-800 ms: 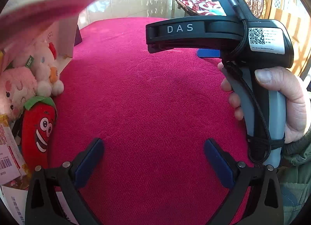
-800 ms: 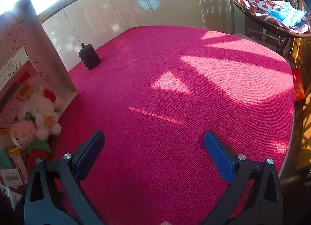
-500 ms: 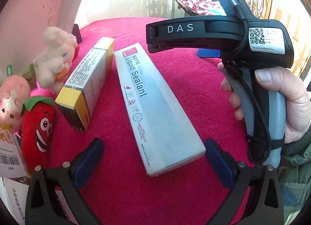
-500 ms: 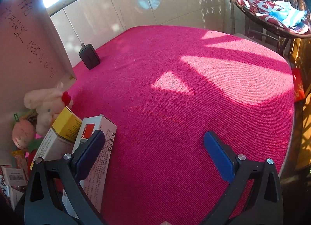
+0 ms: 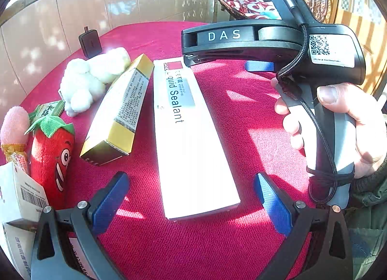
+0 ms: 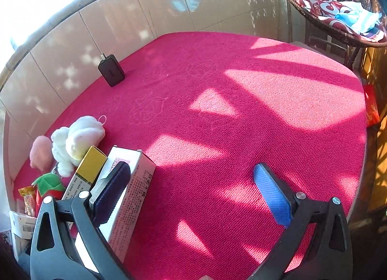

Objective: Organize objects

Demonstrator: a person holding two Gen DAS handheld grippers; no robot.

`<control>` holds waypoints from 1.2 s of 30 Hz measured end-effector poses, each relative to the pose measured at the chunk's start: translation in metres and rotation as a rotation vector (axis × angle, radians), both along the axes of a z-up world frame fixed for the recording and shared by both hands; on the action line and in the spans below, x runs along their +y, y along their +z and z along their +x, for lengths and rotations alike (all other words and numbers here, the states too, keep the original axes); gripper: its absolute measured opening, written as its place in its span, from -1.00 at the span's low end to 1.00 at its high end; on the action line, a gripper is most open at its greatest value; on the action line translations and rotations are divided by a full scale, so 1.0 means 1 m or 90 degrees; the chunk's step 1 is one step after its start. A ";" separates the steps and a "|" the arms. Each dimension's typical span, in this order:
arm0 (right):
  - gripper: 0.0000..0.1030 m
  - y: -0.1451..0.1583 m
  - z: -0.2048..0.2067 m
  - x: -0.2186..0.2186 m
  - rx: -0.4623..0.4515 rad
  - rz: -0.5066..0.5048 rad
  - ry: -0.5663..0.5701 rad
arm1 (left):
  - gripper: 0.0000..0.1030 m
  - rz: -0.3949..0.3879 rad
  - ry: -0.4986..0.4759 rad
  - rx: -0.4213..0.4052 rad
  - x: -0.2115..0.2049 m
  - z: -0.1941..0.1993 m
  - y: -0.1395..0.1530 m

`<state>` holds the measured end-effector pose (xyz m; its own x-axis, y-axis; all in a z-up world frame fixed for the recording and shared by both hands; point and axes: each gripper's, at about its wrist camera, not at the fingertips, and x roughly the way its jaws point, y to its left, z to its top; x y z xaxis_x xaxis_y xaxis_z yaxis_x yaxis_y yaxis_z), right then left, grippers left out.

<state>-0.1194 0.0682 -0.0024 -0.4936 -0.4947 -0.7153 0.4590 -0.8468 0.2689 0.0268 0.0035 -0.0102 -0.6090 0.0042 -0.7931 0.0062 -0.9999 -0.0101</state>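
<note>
A worktop (image 6: 217, 115) covered in deep pink-red looped carpet fills both views, striped with hard sunlight and long shadows. Pale beige tiled wall panels (image 6: 169, 9) curve around its far edge, and a dark wicker hanging chair with red-and-white patterned cushions (image 6: 333, 6) sits at about 1 o'clock beyond the corner.

In the left wrist view the objects gather from 12 round to 8 o'clock. A long white cardboard box printed "Liquid Sealant" (image 5: 191, 139) lies flat near the centre, just beside a white-and-yellow carton (image 5: 121, 113). Further left are a fluffy white plush toy (image 5: 89, 79), a red strawberry plush with a cartoon face (image 5: 53, 159), a pink plush (image 5: 14, 122) and small barcoded white boxes (image 5: 21, 195). A small black box-shaped device (image 5: 90, 42) leans at the wall at 11 o'clock.

The left tool (image 5: 191, 197) hangs with jaws spread wide, gripping nothing, the sealant box's near end between its blue pads. The right tool (image 6: 193, 195), held by a hand (image 5: 343, 122), is likewise wide open and empty.
</note>
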 end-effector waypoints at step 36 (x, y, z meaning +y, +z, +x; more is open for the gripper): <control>1.00 0.001 0.002 -0.002 -0.003 -0.012 0.000 | 0.99 -0.001 0.006 -0.001 0.005 -0.004 0.002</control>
